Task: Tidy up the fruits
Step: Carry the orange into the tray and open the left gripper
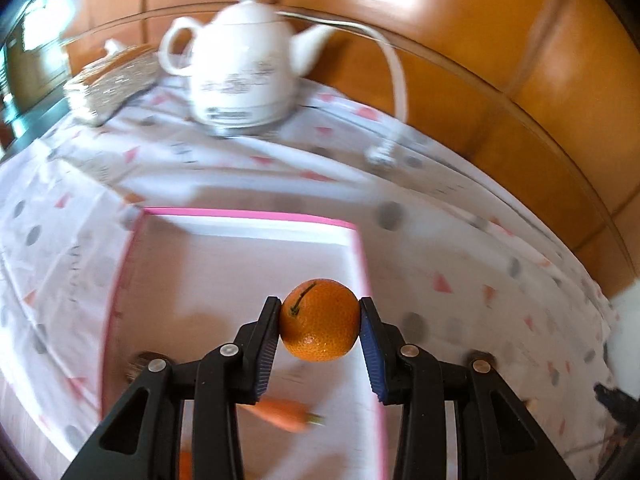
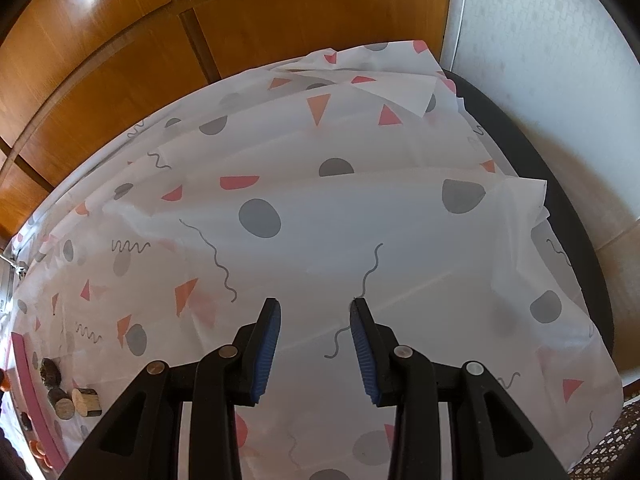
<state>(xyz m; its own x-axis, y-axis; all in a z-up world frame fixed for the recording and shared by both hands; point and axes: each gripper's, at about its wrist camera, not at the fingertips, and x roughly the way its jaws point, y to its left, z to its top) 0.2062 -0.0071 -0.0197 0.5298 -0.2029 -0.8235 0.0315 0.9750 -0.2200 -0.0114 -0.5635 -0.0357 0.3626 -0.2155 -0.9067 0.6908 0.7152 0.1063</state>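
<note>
A small orange point(image 1: 319, 320) with a thin dark stem hangs above the white tray with a pink rim point(image 1: 248, 213), near the tray's right side. My left gripper point(image 1: 320, 302) is shut on it, one blue pad pressed against each side. Below it a carrot point(image 1: 286, 414) lies blurred on the tray floor. In the right wrist view my right gripper point(image 2: 314, 304) stands open over the patterned tablecloth point(image 2: 360, 216), with nothing between its fingers. The tray's pink rim point(image 2: 24, 364) shows at that view's far left.
A white teapot point(image 1: 244, 64) with a white cable point(image 1: 396, 68) stands at the back of the table, next to a woven mat stack point(image 1: 112, 80). Short wooden log pieces point(image 2: 60, 392) lie beside the tray. Wooden panels point(image 2: 120, 60) rise behind the table; its dark edge point(image 2: 560, 184) runs on the right.
</note>
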